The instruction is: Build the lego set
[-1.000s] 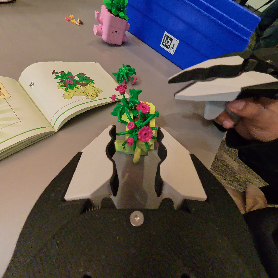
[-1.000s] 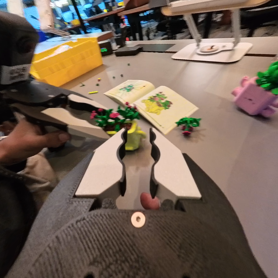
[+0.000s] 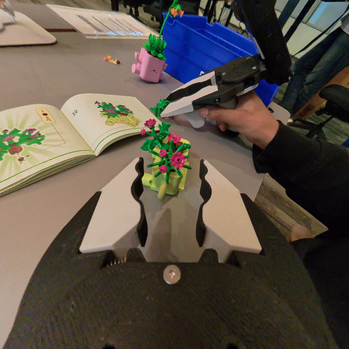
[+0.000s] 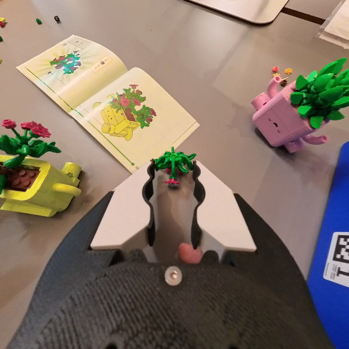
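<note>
Fingers of your right gripper (image 4: pixel 173 166) are clamping the green flower sprig (image 4: pixel 173 160); your left gripper (image 3: pixel 171 164) is gaping wide before the yellow planter (image 3: pixel 166 179).

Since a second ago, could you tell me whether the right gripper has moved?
Yes. The right gripper has dropped toward the open booklet and now clasps the loose green sprig beside it.

Each tool has a broad black textured body at the bottom of the frame, one silver screw at its centre, and two pale grey wedge fingers (image 3: pixel 117 205) lined with wavy black pads. At right in the left wrist view, the right tool (image 3: pixel 162 108) has a grey trigger handle, and the hand (image 3: pixel 243 120) wears a black sleeve.
</note>
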`<state>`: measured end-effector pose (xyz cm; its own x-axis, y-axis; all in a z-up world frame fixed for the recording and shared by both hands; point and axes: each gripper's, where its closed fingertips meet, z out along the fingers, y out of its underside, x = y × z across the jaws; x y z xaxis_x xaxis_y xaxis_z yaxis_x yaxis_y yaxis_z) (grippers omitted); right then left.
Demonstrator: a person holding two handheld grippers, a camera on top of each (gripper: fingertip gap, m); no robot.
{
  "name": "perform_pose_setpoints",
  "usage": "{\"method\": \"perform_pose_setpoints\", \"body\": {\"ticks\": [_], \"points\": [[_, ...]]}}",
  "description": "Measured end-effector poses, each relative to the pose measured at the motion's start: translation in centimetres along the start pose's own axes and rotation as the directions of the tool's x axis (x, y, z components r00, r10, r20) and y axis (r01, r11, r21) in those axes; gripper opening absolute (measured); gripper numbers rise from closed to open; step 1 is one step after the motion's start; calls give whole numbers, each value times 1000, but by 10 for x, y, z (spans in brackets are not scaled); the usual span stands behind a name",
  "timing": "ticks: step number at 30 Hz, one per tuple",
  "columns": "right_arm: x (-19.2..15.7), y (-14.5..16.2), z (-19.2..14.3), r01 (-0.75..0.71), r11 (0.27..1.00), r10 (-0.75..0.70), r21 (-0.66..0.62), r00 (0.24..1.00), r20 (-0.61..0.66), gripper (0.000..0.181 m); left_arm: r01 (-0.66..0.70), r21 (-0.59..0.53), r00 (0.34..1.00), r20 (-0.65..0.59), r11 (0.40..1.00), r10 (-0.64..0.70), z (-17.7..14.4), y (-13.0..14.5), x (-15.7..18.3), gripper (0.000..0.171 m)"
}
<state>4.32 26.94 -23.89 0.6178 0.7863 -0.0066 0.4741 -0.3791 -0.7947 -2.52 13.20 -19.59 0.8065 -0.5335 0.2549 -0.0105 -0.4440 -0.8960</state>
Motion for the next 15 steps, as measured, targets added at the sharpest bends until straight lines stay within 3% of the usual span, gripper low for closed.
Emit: {"method": "perform_pose_setpoints", "body": {"ticks": [8, 12, 15], "points": [[-14, -9, -33, 21, 998, -24, 62, 999, 49, 39, -75, 118, 996, -42, 990, 80, -22, -34, 15, 62], [-44, -26, -67, -50, 989, 15, 139, 970, 242, 39, -153, 155, 981, -95, 976, 169, -25, -49, 35, 63], [-78, -45, -100, -186, 965, 73, 186, 869, 489, 39, -216, 157, 966, -108, 964, 234, -19, -51, 49, 64]]}}
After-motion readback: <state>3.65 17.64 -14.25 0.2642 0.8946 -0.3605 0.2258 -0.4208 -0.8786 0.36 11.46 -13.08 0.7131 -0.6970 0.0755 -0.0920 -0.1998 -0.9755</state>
